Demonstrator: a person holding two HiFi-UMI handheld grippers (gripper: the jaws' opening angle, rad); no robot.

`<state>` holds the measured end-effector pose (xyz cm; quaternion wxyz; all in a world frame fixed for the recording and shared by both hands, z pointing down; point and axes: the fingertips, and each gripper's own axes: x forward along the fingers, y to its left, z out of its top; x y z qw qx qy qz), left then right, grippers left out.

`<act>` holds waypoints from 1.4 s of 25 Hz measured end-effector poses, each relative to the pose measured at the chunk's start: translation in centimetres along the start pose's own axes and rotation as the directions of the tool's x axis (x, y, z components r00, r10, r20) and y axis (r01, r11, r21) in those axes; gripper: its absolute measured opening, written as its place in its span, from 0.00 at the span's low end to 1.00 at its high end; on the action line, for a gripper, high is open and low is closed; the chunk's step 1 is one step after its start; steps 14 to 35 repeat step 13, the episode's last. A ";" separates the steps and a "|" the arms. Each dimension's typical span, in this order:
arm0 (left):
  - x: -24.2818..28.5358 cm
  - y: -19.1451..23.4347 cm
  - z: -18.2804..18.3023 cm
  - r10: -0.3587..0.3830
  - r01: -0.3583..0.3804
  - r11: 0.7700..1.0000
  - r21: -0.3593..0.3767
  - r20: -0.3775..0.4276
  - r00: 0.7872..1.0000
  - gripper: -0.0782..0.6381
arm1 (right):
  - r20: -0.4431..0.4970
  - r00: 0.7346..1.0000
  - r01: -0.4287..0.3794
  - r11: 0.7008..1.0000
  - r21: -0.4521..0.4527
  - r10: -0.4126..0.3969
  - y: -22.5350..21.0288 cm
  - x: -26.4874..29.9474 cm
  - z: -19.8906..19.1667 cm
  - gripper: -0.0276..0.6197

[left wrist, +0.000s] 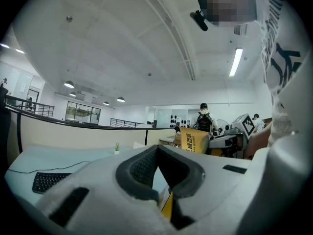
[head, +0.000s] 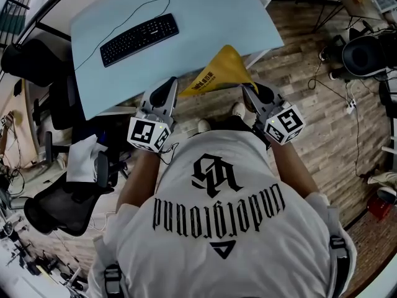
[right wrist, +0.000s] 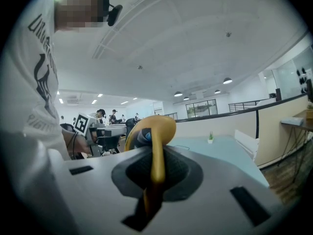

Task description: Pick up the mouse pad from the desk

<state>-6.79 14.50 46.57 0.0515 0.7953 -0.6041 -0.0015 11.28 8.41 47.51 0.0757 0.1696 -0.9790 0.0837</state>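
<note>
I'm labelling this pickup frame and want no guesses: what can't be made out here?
Mouse pad: in the head view its print is too small to read, and its near corners are hidden by the left gripper and right gripper.
Left gripper view: the gripper's own body hides all but a yellow sliver of the pad.
Keyboard: in the head view the key legends are too small.

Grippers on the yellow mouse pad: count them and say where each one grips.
2. The left gripper is shut on the mouse pad at its left corner; the right gripper is shut on its right corner. Neither is hidden.
</note>
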 end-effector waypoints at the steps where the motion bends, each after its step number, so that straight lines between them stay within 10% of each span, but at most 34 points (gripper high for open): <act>1: 0.0 0.0 0.0 0.000 0.000 1.000 0.002 0.000 1.000 0.12 | -0.001 1.000 0.001 1.000 -0.002 -0.001 -0.1 0.0 0.1 0.08; 35: 0.6 -0.6 0.0 -0.002 0.002 1.000 0.013 -0.002 1.000 0.12 | 0.002 1.000 0.012 1.000 -0.009 -0.012 -1.2 -0.5 0.3 0.08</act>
